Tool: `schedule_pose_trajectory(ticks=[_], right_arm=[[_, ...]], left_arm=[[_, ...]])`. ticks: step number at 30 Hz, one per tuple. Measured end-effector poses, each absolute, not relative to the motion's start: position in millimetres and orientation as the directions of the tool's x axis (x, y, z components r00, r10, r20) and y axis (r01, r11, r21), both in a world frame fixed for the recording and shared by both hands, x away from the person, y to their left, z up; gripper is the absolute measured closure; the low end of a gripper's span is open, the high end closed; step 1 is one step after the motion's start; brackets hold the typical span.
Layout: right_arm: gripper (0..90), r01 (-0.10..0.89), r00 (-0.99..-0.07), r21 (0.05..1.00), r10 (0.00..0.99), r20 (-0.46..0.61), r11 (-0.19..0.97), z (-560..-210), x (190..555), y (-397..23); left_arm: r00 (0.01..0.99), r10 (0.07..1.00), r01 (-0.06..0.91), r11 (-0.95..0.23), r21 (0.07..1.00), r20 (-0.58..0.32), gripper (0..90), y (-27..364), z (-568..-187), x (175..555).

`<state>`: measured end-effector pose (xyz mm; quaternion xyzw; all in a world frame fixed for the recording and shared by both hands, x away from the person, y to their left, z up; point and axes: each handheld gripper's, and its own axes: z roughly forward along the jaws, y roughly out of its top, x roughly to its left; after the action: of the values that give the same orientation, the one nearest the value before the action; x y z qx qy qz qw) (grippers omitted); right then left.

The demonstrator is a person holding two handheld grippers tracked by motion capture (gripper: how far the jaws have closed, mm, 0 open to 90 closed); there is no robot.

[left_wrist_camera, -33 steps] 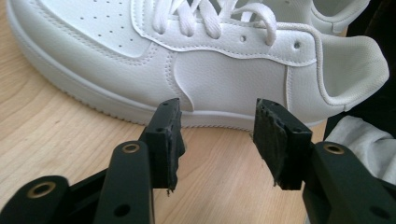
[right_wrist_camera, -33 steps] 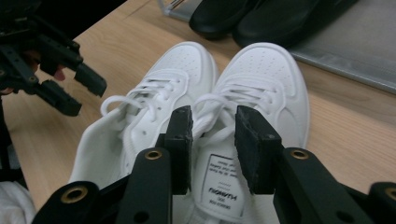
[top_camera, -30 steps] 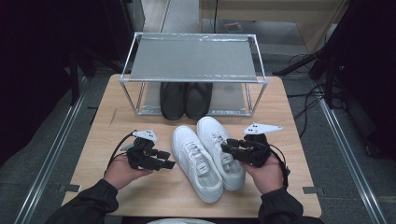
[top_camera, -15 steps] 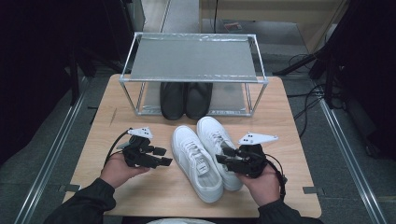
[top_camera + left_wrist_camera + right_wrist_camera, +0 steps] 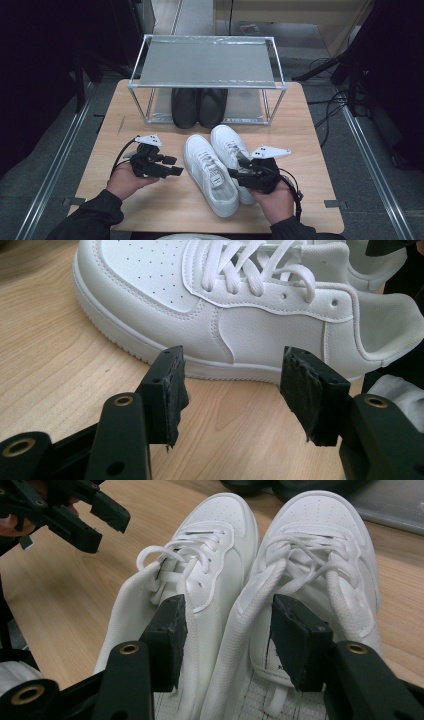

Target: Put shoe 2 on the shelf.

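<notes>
Two white sneakers lie side by side, toes away from me: the left one (image 5: 207, 172) (image 5: 240, 315) (image 5: 210, 555) and the right one (image 5: 227, 142) (image 5: 320, 545). My right gripper (image 5: 237, 168) (image 5: 227, 640) hovers over their heels. Its jaws have just been opening and straddle the adjoining inner collars without pressing them. To the left of the pair, my left gripper (image 5: 173, 165) (image 5: 232, 385) (image 5: 100, 525) points at the left sneaker's side. Its jaws have just opened a little and hold nothing.
A metal-framed rack (image 5: 207, 62) stands at the back of the wooden table (image 5: 310, 150), with a pair of black shoes (image 5: 199, 106) under its shelf. Bare wood lies left of the left gripper and right of the sneakers.
My right gripper has slid toward the table's front edge and sunk slightly over the heels, and its jaws have spread apart. The left hand has stayed put.
</notes>
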<state>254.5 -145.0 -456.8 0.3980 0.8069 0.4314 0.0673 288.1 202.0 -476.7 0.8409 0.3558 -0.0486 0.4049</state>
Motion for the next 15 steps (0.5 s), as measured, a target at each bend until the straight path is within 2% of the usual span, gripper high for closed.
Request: schedule_pose_trajectory(ticks=[9, 12, 15], right_arm=[[37.3, 0.621, -0.648, 0.726, 0.714, 0.265, 0.294, -468.3, 256.6, -123.4], [37.8, 0.620, -0.645, 0.723, 0.723, 0.248, 0.305, -473.9, 257.3, -116.2], [42.3, 0.593, -0.644, 0.724, 0.747, 0.166, 0.351, -476.4, 255.0, -109.1]], left_arm=[[0.737, 0.548, 0.646, -0.400, 0.650, -0.396, 43.5, 202.7, -476.1, 290.6], [0.733, 0.552, 0.649, -0.391, 0.653, -0.399, 43.5, 204.3, -475.7, 291.4], [0.729, 0.555, 0.651, -0.384, 0.655, -0.400, 43.6, 205.4, -475.0, 292.0]])
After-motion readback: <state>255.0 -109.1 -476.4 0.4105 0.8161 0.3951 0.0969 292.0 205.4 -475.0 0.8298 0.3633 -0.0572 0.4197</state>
